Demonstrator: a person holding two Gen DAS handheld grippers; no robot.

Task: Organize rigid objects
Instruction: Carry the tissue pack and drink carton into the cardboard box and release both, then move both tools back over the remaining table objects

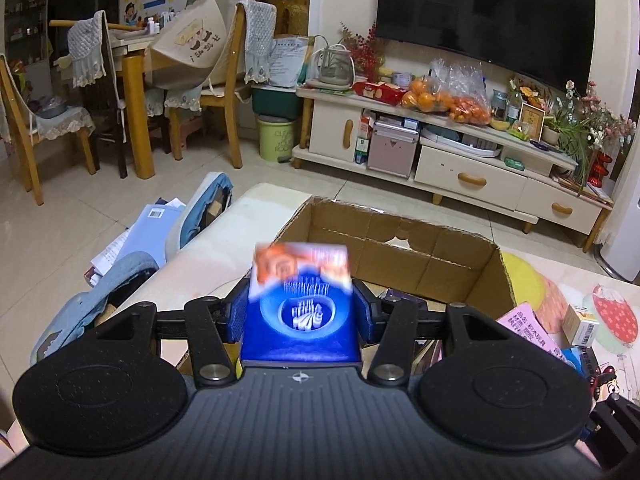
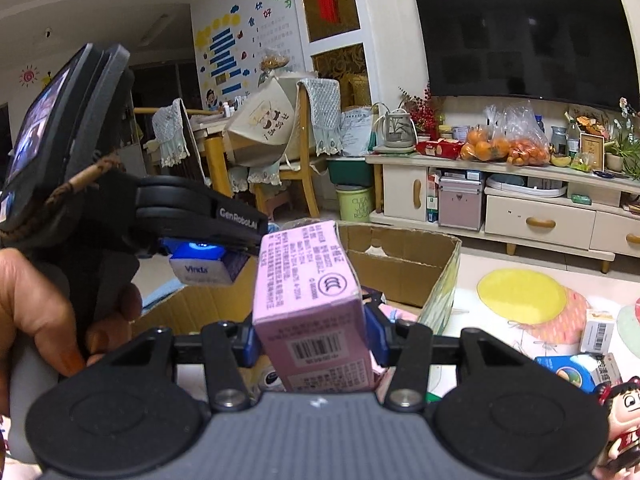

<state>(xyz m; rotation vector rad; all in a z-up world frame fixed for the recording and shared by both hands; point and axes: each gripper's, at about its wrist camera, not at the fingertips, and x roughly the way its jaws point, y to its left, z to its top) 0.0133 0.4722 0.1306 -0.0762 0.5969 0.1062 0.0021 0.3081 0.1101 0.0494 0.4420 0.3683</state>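
- The left gripper (image 1: 298, 312) is clamped on a blue tissue pack (image 1: 299, 308), its blue pads pressing the pack's two sides; the pack's top, printed orange and white, is blurred.
- In the right wrist view the same gripper (image 2: 208, 254) shows at 9 o'clock, held by the person's left hand (image 2: 44, 312), with the blue tissue pack (image 2: 200, 264) sticking out between its fingers and a white end reading "Vinda".
- The right gripper (image 2: 310, 336) is closed on a pink box (image 2: 308, 300); its blue pads grip the box low down on both sides, and the box stands tilted, its barcode end toward the camera.
- An open cardboard box (image 1: 400, 248) sits just beyond both grippers, at 12 o'clock from the left one; its flaps stand up and one far wall has a torn notch.
- In the right wrist view the cardboard box (image 2: 404, 264) lies behind the pink box, toward 1 o'clock, and the tissue pack hangs above its near left edge.
- Some dark items lie inside the cardboard box; what they are I cannot tell.
- On the cartoon-printed mat (image 2: 520, 292) at 3 o'clock lie a small white box (image 2: 598, 330), a blue packet (image 2: 564, 372) and a doll (image 2: 624, 420) with black hair at the frame's edge.
- From the left wrist, a second pink box (image 1: 528, 328) with printed text lies at 3 o'clock beside the cardboard box.
- Books and blue cloth (image 1: 160, 232) are piled on the floor at 10 o'clock.
- A television cabinet (image 1: 472, 176) carrying bagged oranges (image 1: 444, 100) stands against the far wall, under a dark television (image 1: 488, 16).
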